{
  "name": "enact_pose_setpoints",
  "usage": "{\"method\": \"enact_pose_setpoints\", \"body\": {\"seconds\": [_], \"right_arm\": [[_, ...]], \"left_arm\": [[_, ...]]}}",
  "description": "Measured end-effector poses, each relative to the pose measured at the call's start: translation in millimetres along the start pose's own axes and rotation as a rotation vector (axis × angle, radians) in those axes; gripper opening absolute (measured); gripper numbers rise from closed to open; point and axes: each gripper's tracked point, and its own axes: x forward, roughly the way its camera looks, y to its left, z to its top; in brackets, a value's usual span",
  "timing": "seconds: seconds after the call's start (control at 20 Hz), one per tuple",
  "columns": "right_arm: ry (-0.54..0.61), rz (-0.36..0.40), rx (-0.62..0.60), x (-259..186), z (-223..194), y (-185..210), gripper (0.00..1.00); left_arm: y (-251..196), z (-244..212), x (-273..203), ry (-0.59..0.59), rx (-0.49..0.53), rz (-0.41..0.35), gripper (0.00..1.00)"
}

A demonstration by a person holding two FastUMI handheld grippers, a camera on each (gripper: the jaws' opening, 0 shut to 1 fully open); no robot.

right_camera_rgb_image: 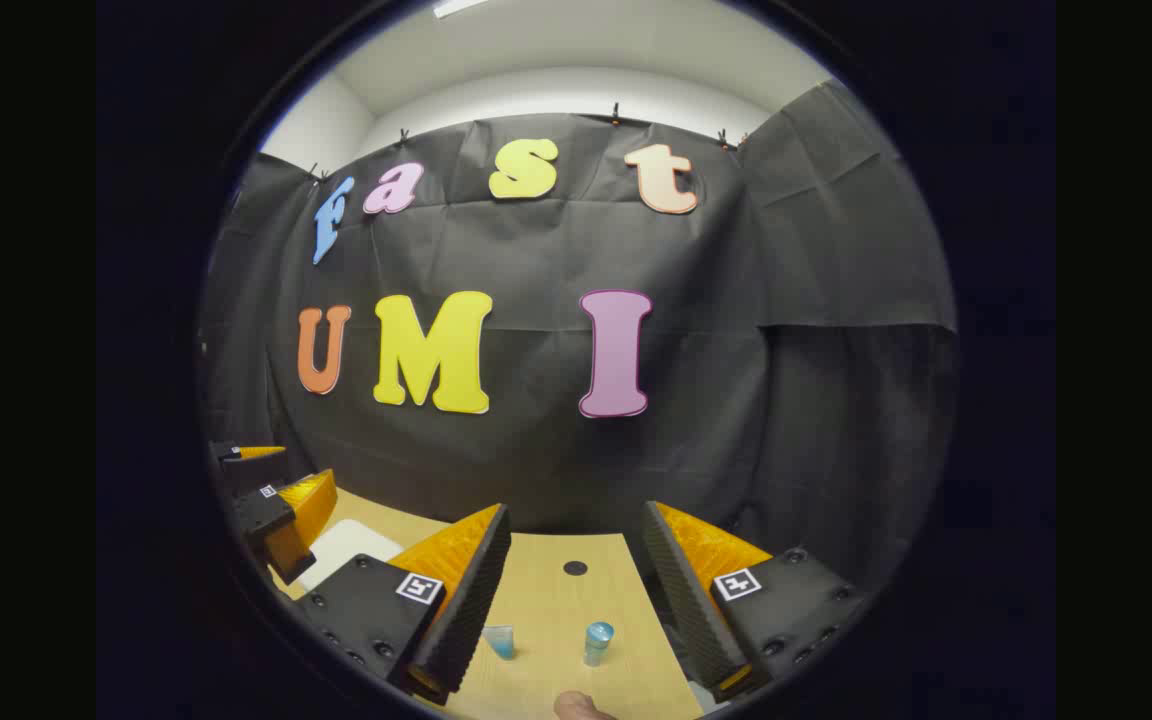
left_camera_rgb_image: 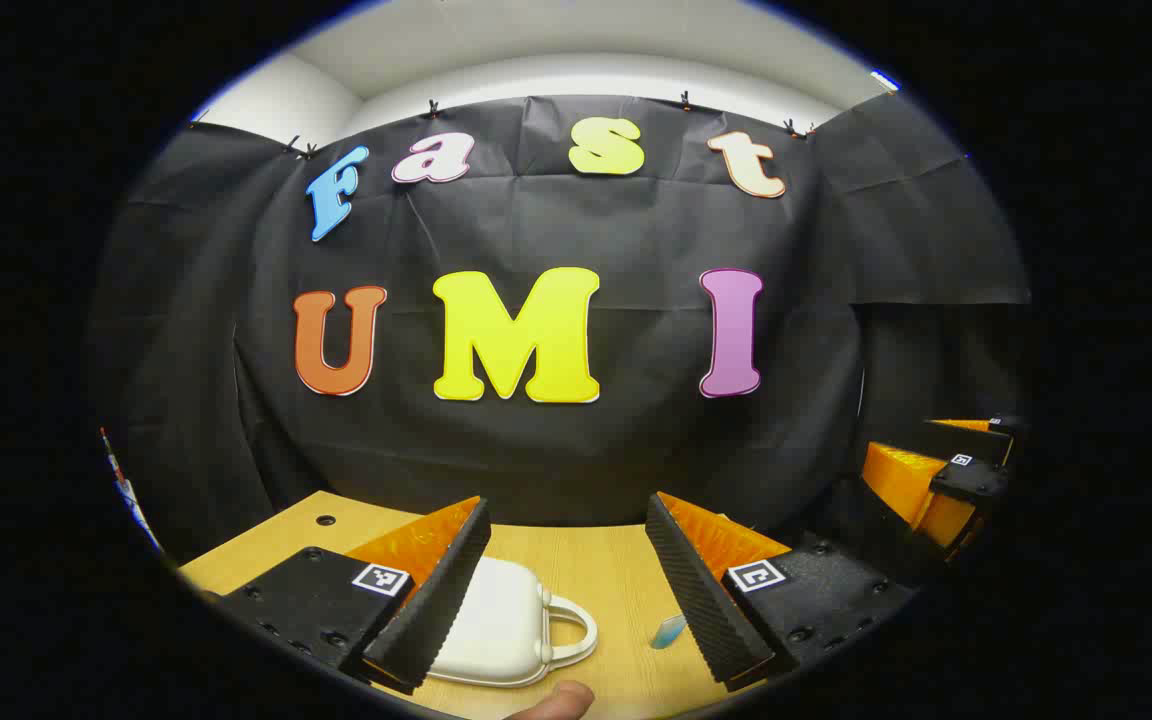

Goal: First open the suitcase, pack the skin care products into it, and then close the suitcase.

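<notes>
In the left gripper view, the left gripper (left_camera_rgb_image: 571,590) is held above a pale wooden tabletop (left_camera_rgb_image: 596,570) with its jaws spread wide and nothing between them. Just beyond and below the left-hand finger, a small white suitcase (left_camera_rgb_image: 501,625) is seen lying flat on the tabletop with its lid shut, and its looped handle (left_camera_rgb_image: 571,625) is turned toward the gap between the jaws. Part of the case is hidden behind that finger. Near the right-hand finger, a small pale blue skin care item (left_camera_rgb_image: 668,630) is seen lying on the wood, well apart from the case. A fingertip (left_camera_rgb_image: 556,700) is visible at the bottom edge. At the far right, the other gripper is seen at about the same height.

In the right gripper view, the right gripper (right_camera_rgb_image: 576,590) is likewise held with its jaws wide apart and empty. Between them on the tabletop, a small blue-capped bottle (right_camera_rgb_image: 598,642) stands upright, and a pale blue tube (right_camera_rgb_image: 501,640) lies just beside the left-hand finger. A dark round hole (right_camera_rgb_image: 575,568) is seen in the wood farther off. The white case is partly visible at the left, beneath the other gripper.
</notes>
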Motion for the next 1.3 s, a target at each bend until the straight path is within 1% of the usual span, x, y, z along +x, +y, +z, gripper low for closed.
{"method": "enact_pose_setpoints", "body": {"seconds": [0.2,0.4,0.6,0.7,0.85,0.95,1.05,1.1,1.2,1.25,1.3], "right_arm": [[0.012,0.003,-0.006,2,-5,2,0.8],[0.012,0.014,-0.023,2,-6,7,0.8],[0.017,0.019,-0.026,0,-8,11,0.8],[0.015,0.013,-0.034,-1,-8,9,0.8],[0.019,-0.009,-0.049,-3,-15,-1,0.8],[0.028,-0.035,-0.071,-7,-22,-16,0.8],[0.034,-0.064,-0.097,-11,-28,-34,0.77],[0.039,-0.074,-0.105,-15,-31,-42,0.79],[0.05,-0.097,-0.125,-20,-40,-61,0.8],[0.054,-0.102,-0.126,-24,-43,-69,0.78],[0.058,-0.109,-0.126,-28,-48,-77,0.8]], "left_arm": [[1,-2,1,0.002,0.003,0.008,1.0],[4,-10,1,0.033,-0.002,0.017,1.0],[2,-10,0,0.03,-0.004,0.012,1.0],[2,-10,1,0.026,0.0,0.012,1.0],[3,-23,6,0.019,0.017,0.0,1.0],[4,-42,12,0.015,0.094,0.002,1.0],[7,-73,19,0.035,0.199,0.003,1.0],[9,-88,22,0.049,0.253,0.006,1.0],[11,-120,28,0.073,0.355,0.012,1.0],[11,-133,30,0.083,0.418,0.011,1.0],[10,-147,33,0.102,0.475,0.006,1.0]]}}
